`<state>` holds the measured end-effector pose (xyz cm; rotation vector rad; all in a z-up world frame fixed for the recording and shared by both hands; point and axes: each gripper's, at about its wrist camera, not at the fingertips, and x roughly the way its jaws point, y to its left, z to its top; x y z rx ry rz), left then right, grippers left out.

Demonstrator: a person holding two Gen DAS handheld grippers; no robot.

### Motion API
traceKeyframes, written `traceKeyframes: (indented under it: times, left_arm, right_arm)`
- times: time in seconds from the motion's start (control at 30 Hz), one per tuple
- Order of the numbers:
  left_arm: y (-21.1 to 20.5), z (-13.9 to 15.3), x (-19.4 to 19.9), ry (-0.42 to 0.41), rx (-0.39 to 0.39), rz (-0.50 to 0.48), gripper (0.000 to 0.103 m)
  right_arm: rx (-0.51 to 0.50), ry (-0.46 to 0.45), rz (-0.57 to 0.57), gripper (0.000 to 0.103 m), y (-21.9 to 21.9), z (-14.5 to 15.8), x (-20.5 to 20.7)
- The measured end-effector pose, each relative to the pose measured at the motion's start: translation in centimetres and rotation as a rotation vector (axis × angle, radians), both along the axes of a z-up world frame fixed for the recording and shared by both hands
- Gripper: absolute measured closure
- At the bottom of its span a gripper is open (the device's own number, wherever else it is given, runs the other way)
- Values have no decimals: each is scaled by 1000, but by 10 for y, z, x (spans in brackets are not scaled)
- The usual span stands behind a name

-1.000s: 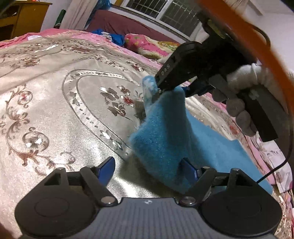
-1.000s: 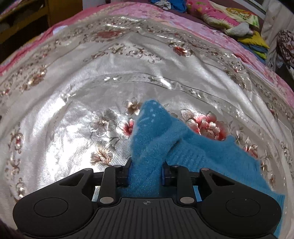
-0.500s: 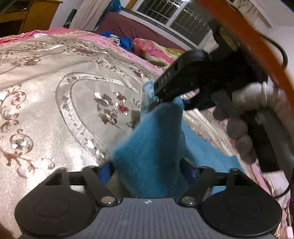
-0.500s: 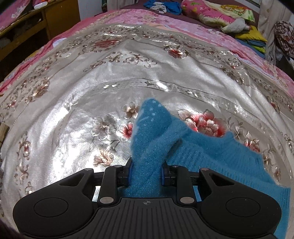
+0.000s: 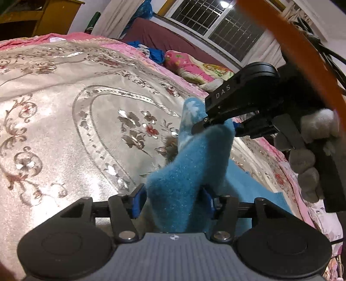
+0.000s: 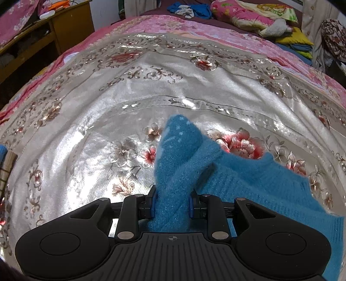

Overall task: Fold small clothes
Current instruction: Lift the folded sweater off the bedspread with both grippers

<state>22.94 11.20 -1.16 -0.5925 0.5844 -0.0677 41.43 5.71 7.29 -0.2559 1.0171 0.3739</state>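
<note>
Left tool (image 5: 172, 201) has closed in and now clamps the blue sock (image 5: 186, 173) too — a second ago its fingers were spread. Right tool (image 6: 172, 204) pinches it at the bed's (image 6: 86, 129) middle. Pull apart and the fuzzy knit could slip. Pillows (image 6: 248, 15) at 12 o'clock — nothing's blocking.

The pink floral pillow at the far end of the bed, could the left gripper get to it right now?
Probably not. The left gripper is shut on the blue garment, which the right gripper also clamps, and the pink floral pillow lies far across the bedspread. It would have to let go first.
</note>
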Motion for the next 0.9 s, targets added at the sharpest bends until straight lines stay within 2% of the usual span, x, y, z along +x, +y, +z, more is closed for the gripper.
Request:
traceKeyframes:
  times: [0.03, 0.17, 0.23, 0.6, 0.9]
  left_arm:
    - [-2, 3, 0, -11, 7, -8, 52]
    - [-13, 18, -9, -74, 60, -44, 68]
    - [-19, 25, -13, -91, 66, -68, 72]
    - [-76, 84, -18, -202, 68, -231, 75]
    - [-153, 109, -16, -239, 116, -367, 75]
  right_arm:
    - [6, -1, -1, 79, -2, 1, 0]
    - [47, -4, -17, 79, -14, 8, 0]
    - [76, -7, -28, 79, -24, 14, -2]
    - [247, -50, -121, 80, -110, 62, -13]
    - [346, -98, -217, 80, -207, 87, -30]
